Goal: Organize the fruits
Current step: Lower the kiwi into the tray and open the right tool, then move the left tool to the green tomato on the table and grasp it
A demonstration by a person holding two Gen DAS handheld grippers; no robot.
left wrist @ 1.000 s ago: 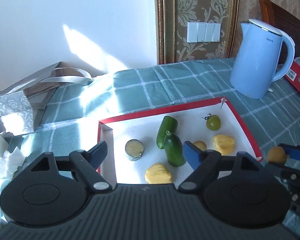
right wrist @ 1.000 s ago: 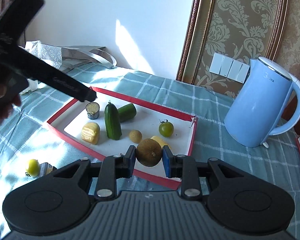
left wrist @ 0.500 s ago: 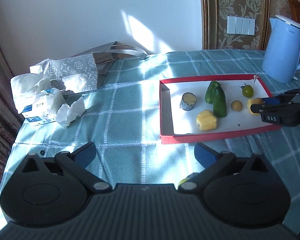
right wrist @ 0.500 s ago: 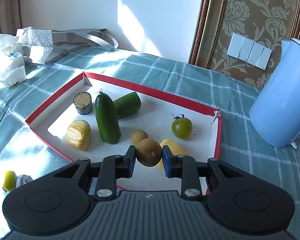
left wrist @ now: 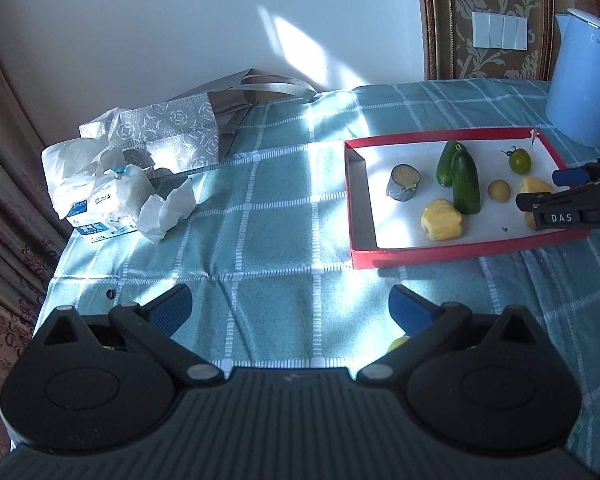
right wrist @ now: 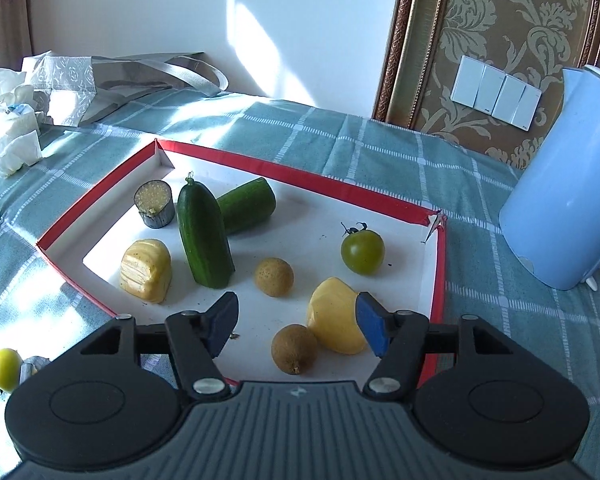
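A red-rimmed white tray (right wrist: 436, 280) holds dark green cucumbers (right wrist: 204, 236), a green tomato (right wrist: 362, 252) and yellow pieces (right wrist: 146, 270); the tablecloth (left wrist: 268, 240) is teal with white checks.

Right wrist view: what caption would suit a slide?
Open right gripper above a brown fruit in the red tray.

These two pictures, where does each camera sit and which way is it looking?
Left wrist: sits behind the open left tongs, looking across the checked tablecloth toward the red tray; right tongs show at the right.
Right wrist: sits behind the open right tongs, low over the tray, brown fruit between them.
Shared: tray, cucumbers, blue kettle.
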